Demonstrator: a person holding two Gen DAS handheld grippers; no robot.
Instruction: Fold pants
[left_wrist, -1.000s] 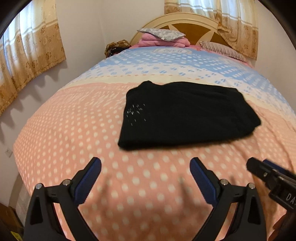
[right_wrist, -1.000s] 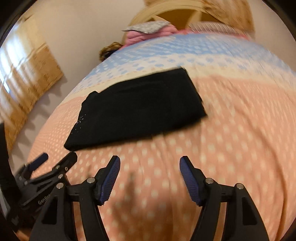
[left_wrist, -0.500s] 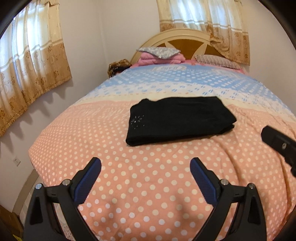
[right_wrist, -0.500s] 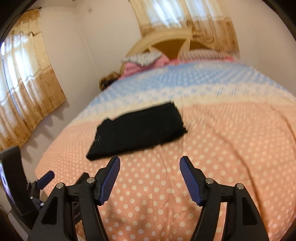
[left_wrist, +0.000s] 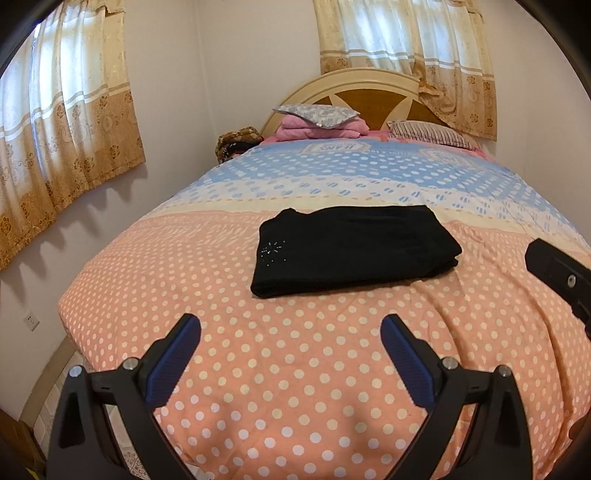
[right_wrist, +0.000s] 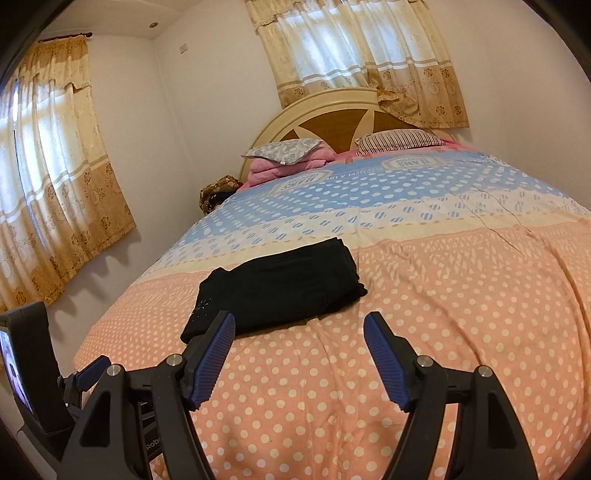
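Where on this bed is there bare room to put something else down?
Free: the peach dotted bedspread in front of the folded black pants, and the blue band behind them. Crowded: the headboard end, with pink blankets and pillows.

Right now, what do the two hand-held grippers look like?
Both match: the left hand-held gripper and the right hand-held gripper have black plastic frames with triangular cut-outs, silver bolts at the joints, and ribbed dark blue pads inside the fingers. No sleeves or hands show.

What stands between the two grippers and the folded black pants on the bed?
Nothing visible. Only bare dotted bedspread lies between the left gripper and the pants. The same goes for the right gripper, whose empty jaws are opening.
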